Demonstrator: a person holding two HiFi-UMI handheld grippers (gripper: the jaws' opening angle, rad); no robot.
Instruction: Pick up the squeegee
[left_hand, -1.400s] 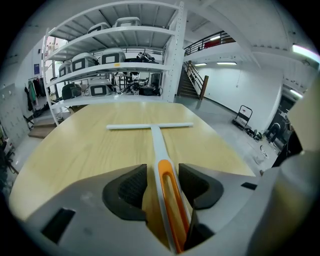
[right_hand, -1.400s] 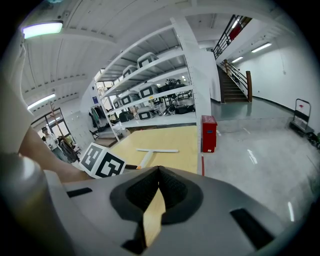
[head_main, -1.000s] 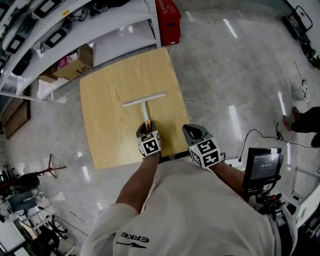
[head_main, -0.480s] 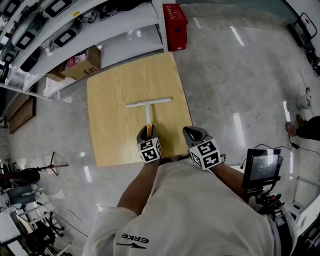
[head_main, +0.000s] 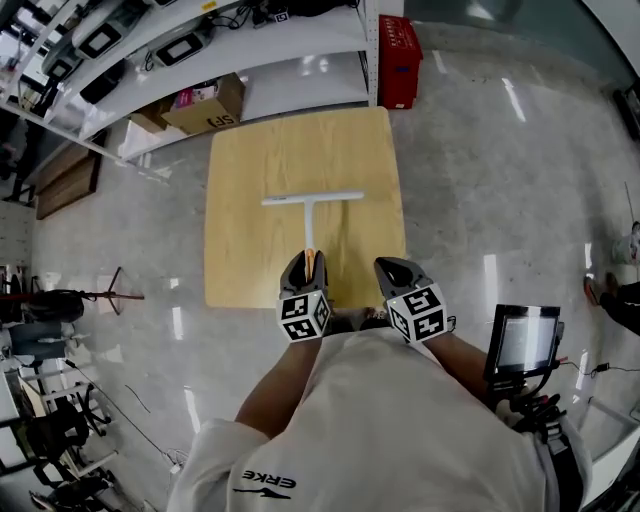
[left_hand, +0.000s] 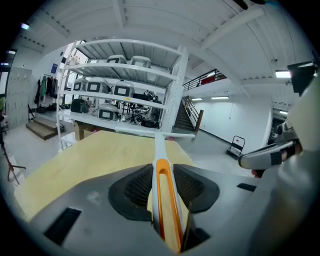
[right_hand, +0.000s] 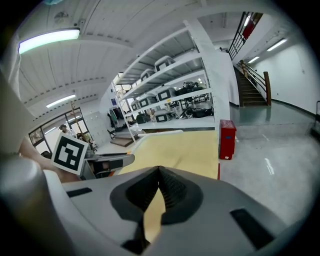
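Observation:
The squeegee (head_main: 310, 215) is a white T with an orange handle end. Its blade lies crosswise over the middle of the wooden table (head_main: 250, 200). My left gripper (head_main: 308, 262) is shut on the orange handle at the table's near edge. In the left gripper view the handle (left_hand: 161, 180) runs between the pads, and the shaft reaches out to the blade (left_hand: 155, 132) over the table (left_hand: 90, 155). My right gripper (head_main: 388, 268) hovers beside it at the near edge, shut and holding nothing. In the right gripper view the right gripper (right_hand: 159, 170) has its tips touching.
Metal shelving (head_main: 200, 40) with devices stands beyond the table. A cardboard box (head_main: 205, 105) sits under the shelving and a red crate (head_main: 400, 45) stands at its right end. A monitor on a stand (head_main: 525, 340) is at my right. Stairs (right_hand: 250, 85) rise far right.
My left gripper has risen with the squeegee handle still in it. The squeegee now points straight away from me. The right gripper has shifted slightly.

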